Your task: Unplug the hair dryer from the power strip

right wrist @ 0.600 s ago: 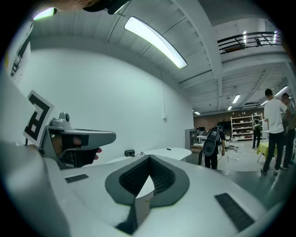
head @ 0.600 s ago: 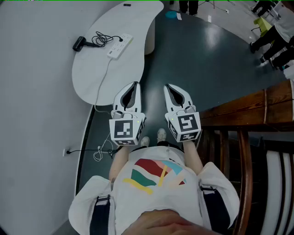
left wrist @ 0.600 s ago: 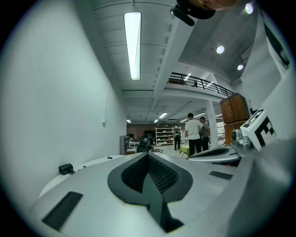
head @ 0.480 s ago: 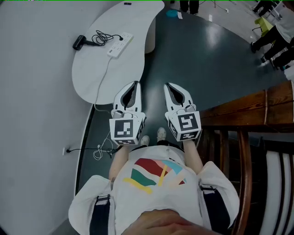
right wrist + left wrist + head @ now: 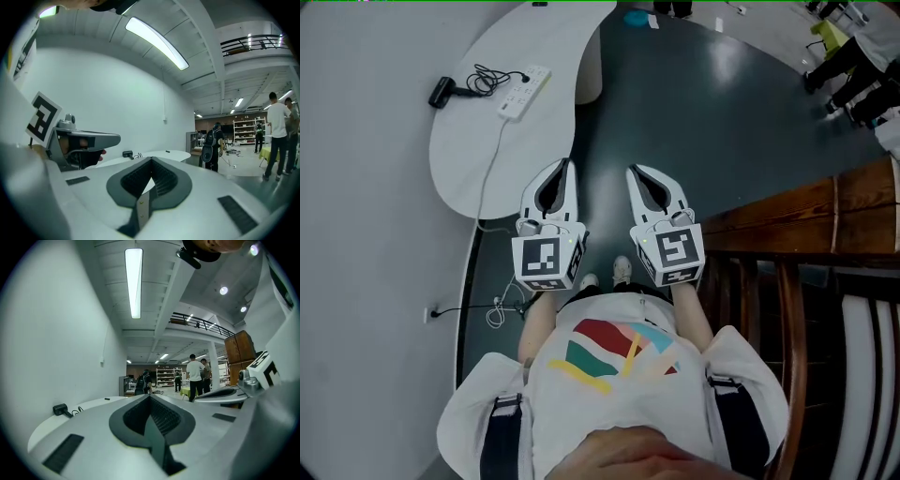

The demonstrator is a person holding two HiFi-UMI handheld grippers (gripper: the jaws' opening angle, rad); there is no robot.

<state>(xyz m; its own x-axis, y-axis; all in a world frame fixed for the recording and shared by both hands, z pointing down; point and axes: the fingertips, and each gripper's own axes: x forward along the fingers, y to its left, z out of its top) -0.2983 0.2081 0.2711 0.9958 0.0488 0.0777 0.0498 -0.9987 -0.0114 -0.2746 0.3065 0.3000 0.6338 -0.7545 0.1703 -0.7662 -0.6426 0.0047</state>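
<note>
A black hair dryer (image 5: 441, 91) lies at the far left of a white curved table (image 5: 478, 159), its coiled black cord (image 5: 487, 77) running to a white power strip (image 5: 520, 92). The dryer also shows small in the left gripper view (image 5: 60, 409) and in the right gripper view (image 5: 127, 153). My left gripper (image 5: 563, 165) and right gripper (image 5: 634, 172) are held side by side in front of my body, well short of the table's things. Both are shut with nothing between the jaws.
The power strip's white cable (image 5: 492, 159) runs off the table's near edge toward a wall socket (image 5: 429, 314). A dark wooden chair (image 5: 797, 309) stands at my right. Several people (image 5: 196, 376) stand far off across the dark floor (image 5: 703, 122).
The view has shifted: the table, dryer and power strip sit slightly further left and higher in the picture. Both grippers stay side by side, shut, in much the same place.
</note>
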